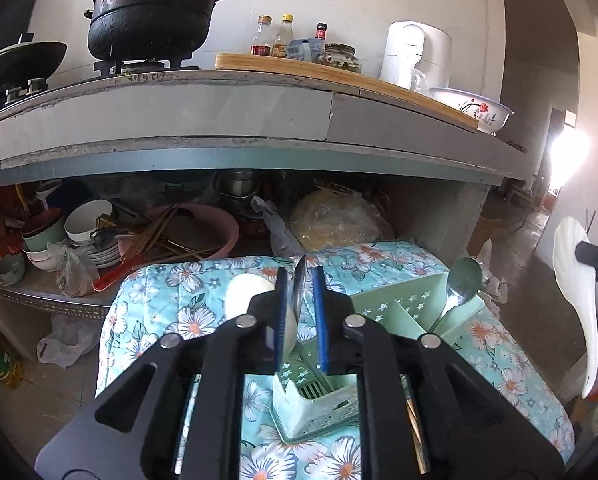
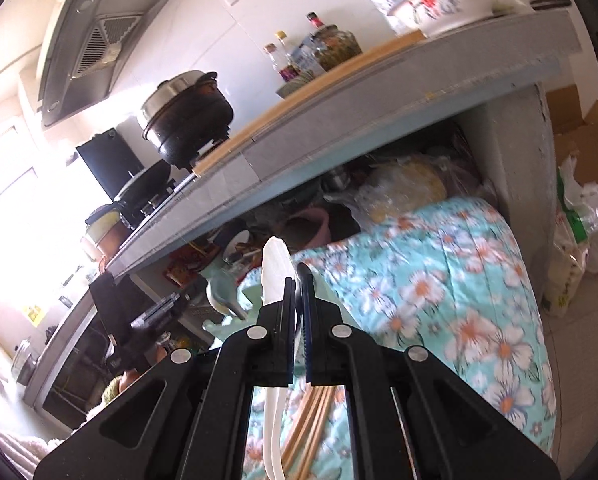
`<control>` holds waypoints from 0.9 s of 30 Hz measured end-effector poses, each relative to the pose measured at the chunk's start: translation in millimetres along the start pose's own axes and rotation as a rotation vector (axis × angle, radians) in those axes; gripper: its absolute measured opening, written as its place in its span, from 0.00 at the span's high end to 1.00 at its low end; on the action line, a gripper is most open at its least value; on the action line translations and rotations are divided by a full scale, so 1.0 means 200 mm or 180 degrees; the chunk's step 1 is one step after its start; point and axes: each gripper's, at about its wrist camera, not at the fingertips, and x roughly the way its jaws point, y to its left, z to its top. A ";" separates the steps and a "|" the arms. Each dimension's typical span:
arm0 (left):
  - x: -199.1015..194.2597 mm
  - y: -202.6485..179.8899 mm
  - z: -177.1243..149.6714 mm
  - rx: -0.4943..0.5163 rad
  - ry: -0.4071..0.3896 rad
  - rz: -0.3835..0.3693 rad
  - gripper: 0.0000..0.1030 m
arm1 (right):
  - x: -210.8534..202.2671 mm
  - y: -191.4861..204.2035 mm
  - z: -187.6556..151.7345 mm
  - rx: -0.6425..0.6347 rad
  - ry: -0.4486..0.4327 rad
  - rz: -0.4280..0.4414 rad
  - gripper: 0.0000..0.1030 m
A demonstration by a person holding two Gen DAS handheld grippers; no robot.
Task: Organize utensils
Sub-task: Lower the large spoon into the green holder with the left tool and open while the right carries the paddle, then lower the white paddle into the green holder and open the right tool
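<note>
Left wrist view shows your left gripper (image 1: 302, 312) pinching a metal utensil (image 1: 299, 288) over the green organizer (image 1: 379, 312) just below, so lower straight into a slot while your right gripper (image 2: 297, 320) clamps the white spatula (image 2: 275, 270).

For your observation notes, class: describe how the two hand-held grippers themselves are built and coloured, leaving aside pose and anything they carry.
Both look alike. The left gripper and right gripper have matte black angular bodies with triangular cut-outs, linkage arms joined by round silver pins, and two narrow fingers faced with blue pads. No cables, printed markings or sleeves are visible in either wrist view.
</note>
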 end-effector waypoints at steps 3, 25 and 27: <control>-0.04 0.00 0.00 -0.0055 -0.0065 -0.0029 0.66 | 0.03 0.06 0.07 -0.0062 -0.0088 0.0062 0.96; -0.44 0.06 -0.26 -0.0376 -0.0094 0.0028 0.46 | 0.73 0.24 0.45 -0.0774 -0.0367 -0.0147 0.96; -0.44 0.08 -0.28 -0.0412 -0.0052 0.0060 0.46 | 0.82 0.21 0.44 -0.0827 -0.0274 -0.0248 0.96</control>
